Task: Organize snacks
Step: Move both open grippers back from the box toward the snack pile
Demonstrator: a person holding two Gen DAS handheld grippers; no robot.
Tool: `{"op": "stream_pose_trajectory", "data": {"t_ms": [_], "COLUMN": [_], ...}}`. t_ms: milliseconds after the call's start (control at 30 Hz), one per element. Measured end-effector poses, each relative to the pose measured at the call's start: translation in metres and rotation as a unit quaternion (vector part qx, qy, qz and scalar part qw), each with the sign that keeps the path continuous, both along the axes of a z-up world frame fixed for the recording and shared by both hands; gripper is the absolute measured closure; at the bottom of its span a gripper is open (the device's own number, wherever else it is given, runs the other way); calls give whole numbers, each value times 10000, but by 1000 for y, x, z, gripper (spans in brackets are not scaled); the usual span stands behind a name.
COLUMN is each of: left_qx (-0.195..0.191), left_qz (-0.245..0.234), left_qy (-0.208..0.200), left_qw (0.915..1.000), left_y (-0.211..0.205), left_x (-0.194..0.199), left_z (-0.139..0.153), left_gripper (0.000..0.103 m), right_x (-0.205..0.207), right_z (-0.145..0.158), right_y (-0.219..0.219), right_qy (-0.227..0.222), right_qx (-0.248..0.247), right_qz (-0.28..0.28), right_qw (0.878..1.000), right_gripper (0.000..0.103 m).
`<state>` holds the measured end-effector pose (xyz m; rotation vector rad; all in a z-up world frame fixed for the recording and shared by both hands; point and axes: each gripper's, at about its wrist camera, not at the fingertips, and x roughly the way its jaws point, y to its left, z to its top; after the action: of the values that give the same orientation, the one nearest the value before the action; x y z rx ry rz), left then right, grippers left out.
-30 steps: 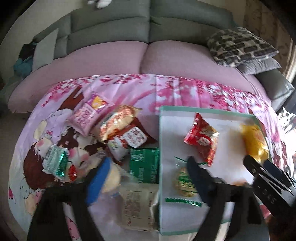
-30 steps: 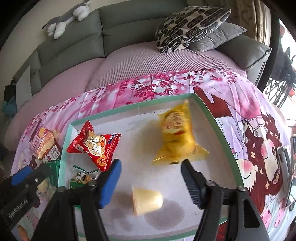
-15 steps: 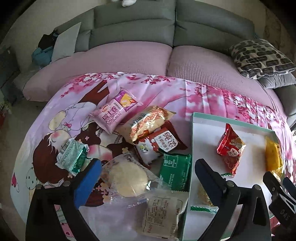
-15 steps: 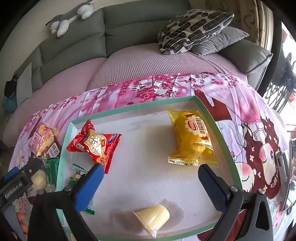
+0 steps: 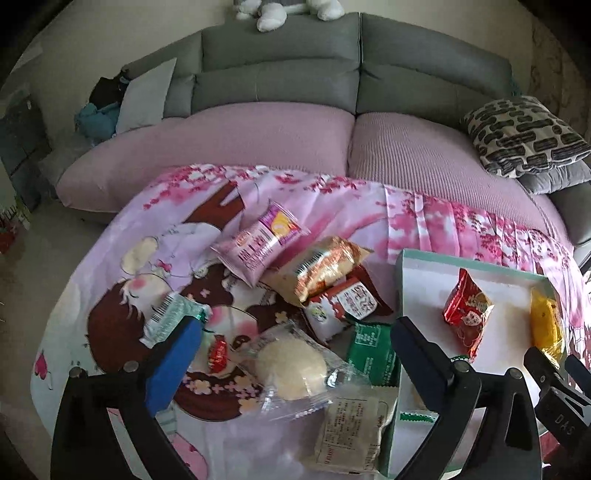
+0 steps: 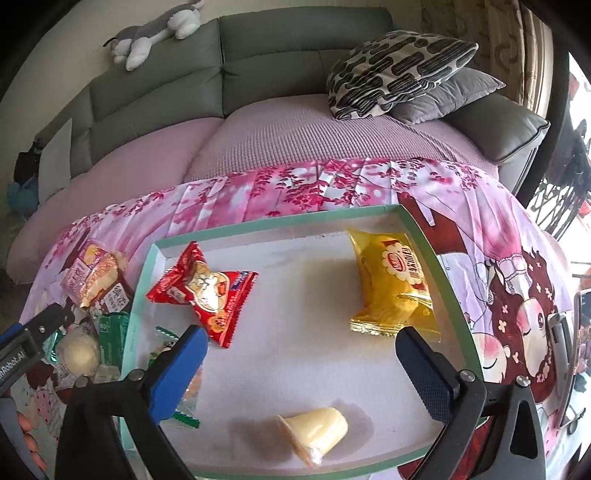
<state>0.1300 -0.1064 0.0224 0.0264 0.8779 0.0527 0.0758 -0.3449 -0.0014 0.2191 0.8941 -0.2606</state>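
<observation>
A shallow green-rimmed tray holds a red packet, a yellow packet and a pale jelly cup lying on its side. My right gripper is open and empty above the tray, just behind the cup. My left gripper is open and empty over a heap of loose snacks left of the tray: a clear-wrapped round bun between its fingers, a green packet, a pink packet and a gold-orange packet.
The snacks lie on a pink cartoon-print cloth over a table. A grey and pink sofa stands behind, with patterned cushions and a plush toy. A small teal packet lies by my left finger.
My right gripper has opened wide and let go of the jelly cup, which now lies on the tray. My left gripper has moved left from the tray to over the snack heap.
</observation>
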Motion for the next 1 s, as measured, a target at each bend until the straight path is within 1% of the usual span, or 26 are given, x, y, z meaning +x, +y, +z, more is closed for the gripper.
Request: {"op": "stream_pose_trajectory", "data": {"t_ms": [133,200,267,333,467,567,667,833,1000], "left_qx": [245,396,588,653,408,150,6,-266,-414], "left_qz": [98,230,458,537,508,658,848,1167,1345], "left_qy": [-93,-117,-97,-121,-16,41,42,80,155], "left_qw": [9996,9989,9972,9963,9979,9977,9964,9928,9899], "left_y": [6,10,16,24,45,67,87,122,143], "left_x": [-4,-7,-8,-10,-13,-16,-18,-24,-25], "left_z": [8,12,15,18,22,24,26,27,23], "left_gripper": [1,1,1,1,1,1,1,1,1], "right_x": [-1,-2,-3,-3,-3,-3,0,5,7], "right_z": [5,8,11,13,17,21,22,21,17], "right_y": [6,8,11,15,26,36,49,81,114], "right_qy": [-162,-214,-275,-339,-429,-499,-500,-442,-320], "right_qx": [55,68,44,61,115,238,329,445,501], "right_qz": [80,108,91,142,299,424,542,894,1211], "right_qw": [9998,9997,9996,9993,9986,9976,9967,9940,9909], "right_gripper": [0,0,0,0,0,0,0,0,0]}}
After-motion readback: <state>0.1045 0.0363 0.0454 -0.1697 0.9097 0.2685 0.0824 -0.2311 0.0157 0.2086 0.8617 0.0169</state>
